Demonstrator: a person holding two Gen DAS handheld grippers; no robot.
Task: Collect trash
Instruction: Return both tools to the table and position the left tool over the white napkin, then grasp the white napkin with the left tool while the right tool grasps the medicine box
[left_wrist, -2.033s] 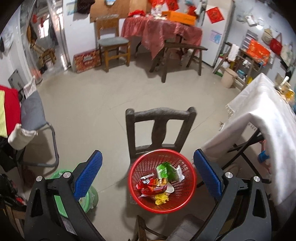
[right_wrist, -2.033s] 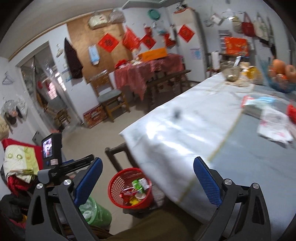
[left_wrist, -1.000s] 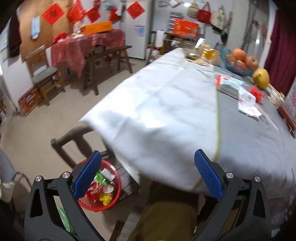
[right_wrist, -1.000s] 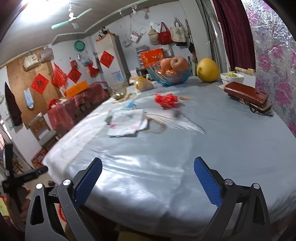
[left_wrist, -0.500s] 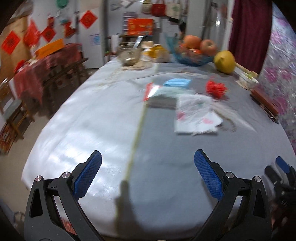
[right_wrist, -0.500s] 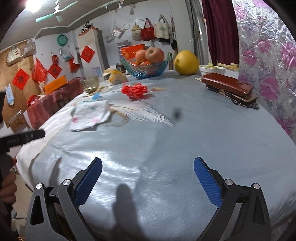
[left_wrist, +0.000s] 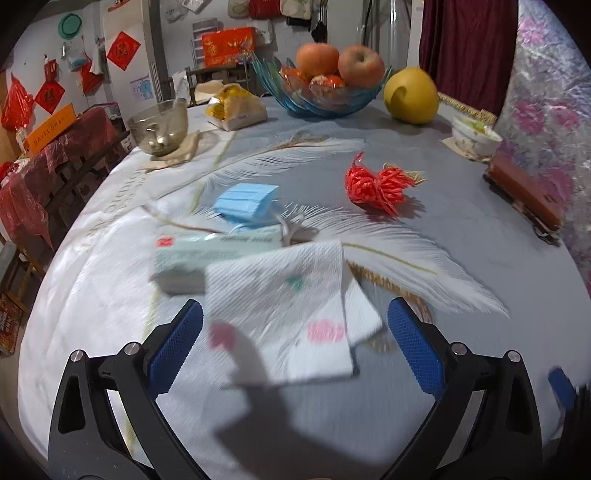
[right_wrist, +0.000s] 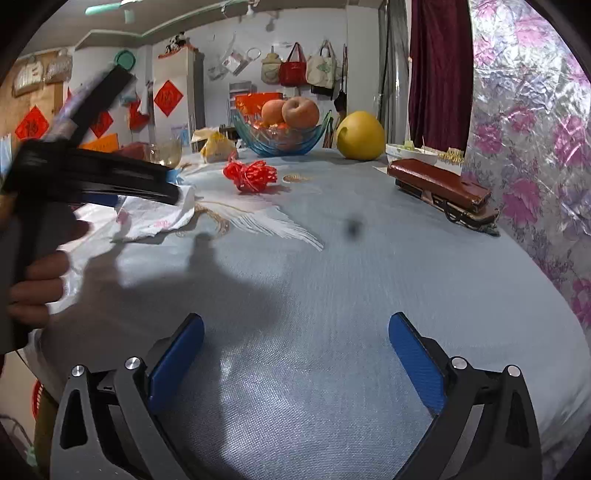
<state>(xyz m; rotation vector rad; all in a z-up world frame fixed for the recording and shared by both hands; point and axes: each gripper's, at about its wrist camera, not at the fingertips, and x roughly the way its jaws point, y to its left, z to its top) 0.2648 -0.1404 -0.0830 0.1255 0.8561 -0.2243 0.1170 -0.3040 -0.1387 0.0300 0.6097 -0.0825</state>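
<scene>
Two tools are spread wide and hold nothing. The left tool (left_wrist: 295, 332) hangs over a white paper towel (left_wrist: 284, 306) lying flat on the desk (left_wrist: 480, 258). Past the towel are a pale box (left_wrist: 192, 254), a blue mask (left_wrist: 245, 201) and red string (left_wrist: 376, 186). The right tool (right_wrist: 295, 350) hangs over bare cloth, well apart from the towel.

Table (left_wrist: 480, 266) with grey-blue feather-print cloth, white paper towel (left_wrist: 288, 306) lay just ahead between the left tool's fingers, flat box (left_wrist: 207, 254) beyond it to the left, blue face mask (left_wrist: 245, 201) farther, red string bundle (left_wrist: 376, 186) ahead to the right, fruit bowl (left_wrist: 321, 96) and yellow pomelo (left_wrist: 410, 95) at far edge.
</scene>
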